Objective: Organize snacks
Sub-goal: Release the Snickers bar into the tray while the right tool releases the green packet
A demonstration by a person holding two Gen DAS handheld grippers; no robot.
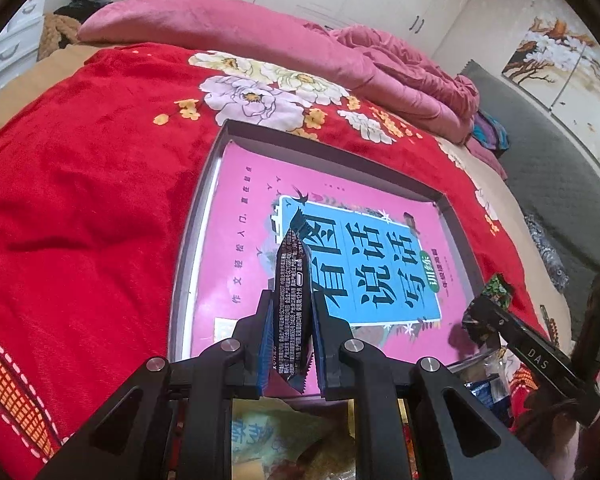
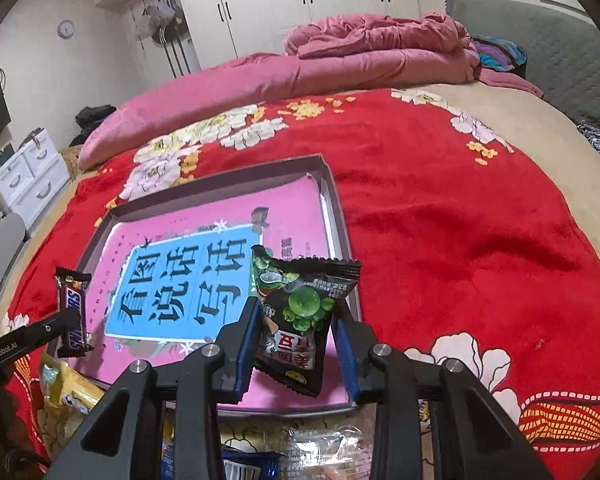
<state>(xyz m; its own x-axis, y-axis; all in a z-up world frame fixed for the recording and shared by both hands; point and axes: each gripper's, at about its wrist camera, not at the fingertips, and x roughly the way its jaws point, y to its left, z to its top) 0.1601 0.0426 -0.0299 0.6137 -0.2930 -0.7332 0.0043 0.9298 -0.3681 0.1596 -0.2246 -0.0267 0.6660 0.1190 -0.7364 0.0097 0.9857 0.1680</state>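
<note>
Two grippers, two held snacks, one tray [image 2: 342, 216] on the bed. Left gripper [image 1: 291, 330]: jaws clamped on a Snickers bar [image 2: 73, 312], lower left in right view, arm reads "GenRobot.AI". Right gripper [image 2: 296, 332]: jaws clamped on a black green-pea packet [image 2: 300, 312], lower centre over tray. More wrappers [image 2: 68, 392] at bottom edge.

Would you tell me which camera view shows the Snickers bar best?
The right wrist view: the Snickers bar faces the camera, logo readable, held by the left gripper. The left wrist view shows only its printed back, edge-on, between the pads.
</note>
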